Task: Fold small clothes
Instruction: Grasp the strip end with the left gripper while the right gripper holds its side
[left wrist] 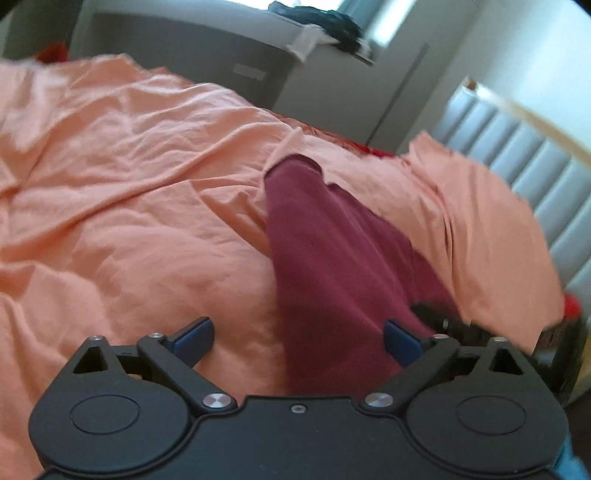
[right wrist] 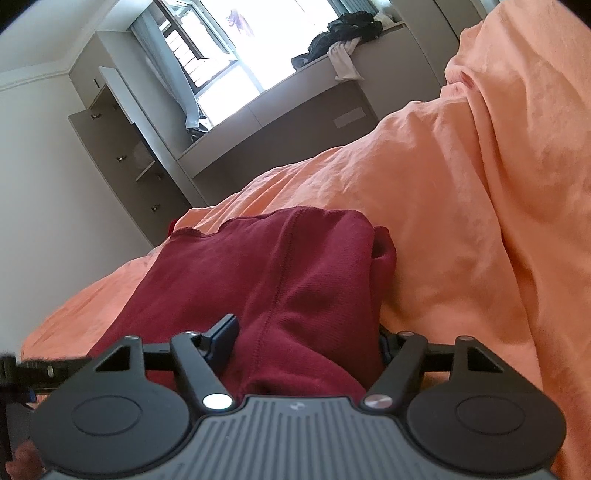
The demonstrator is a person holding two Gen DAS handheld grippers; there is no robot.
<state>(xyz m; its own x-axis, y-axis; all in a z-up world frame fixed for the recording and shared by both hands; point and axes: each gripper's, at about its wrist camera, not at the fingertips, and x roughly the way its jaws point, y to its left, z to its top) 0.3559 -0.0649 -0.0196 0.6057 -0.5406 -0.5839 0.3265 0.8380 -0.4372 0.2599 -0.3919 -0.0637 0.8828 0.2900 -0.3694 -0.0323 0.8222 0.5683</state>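
Note:
A maroon garment [left wrist: 332, 240] lies in a long folded strip on the orange bedsheet [left wrist: 129, 184]. My left gripper [left wrist: 297, 330] is open wide over its near end; the cloth lies between the fingers, close to the right fingertip [left wrist: 400, 341], and neither pad presses it. In the right wrist view the same garment [right wrist: 258, 266] bunches thickly between the fingers of my right gripper [right wrist: 306, 334]. The left fingertip [right wrist: 223, 341] rests beside the bulge, and cloth hides the right one. The jaws stand well apart. Part of the right gripper's black body [left wrist: 443, 319] shows in the left wrist view.
The rumpled orange sheet [right wrist: 461, 184] rises in a ridge to the right. A padded grey headboard [left wrist: 517, 155] borders the bed. A grey window ledge cabinet [right wrist: 280, 110] carries dark clothes [right wrist: 351, 26]. A tall open shelf unit [right wrist: 122, 140] stands by the wall.

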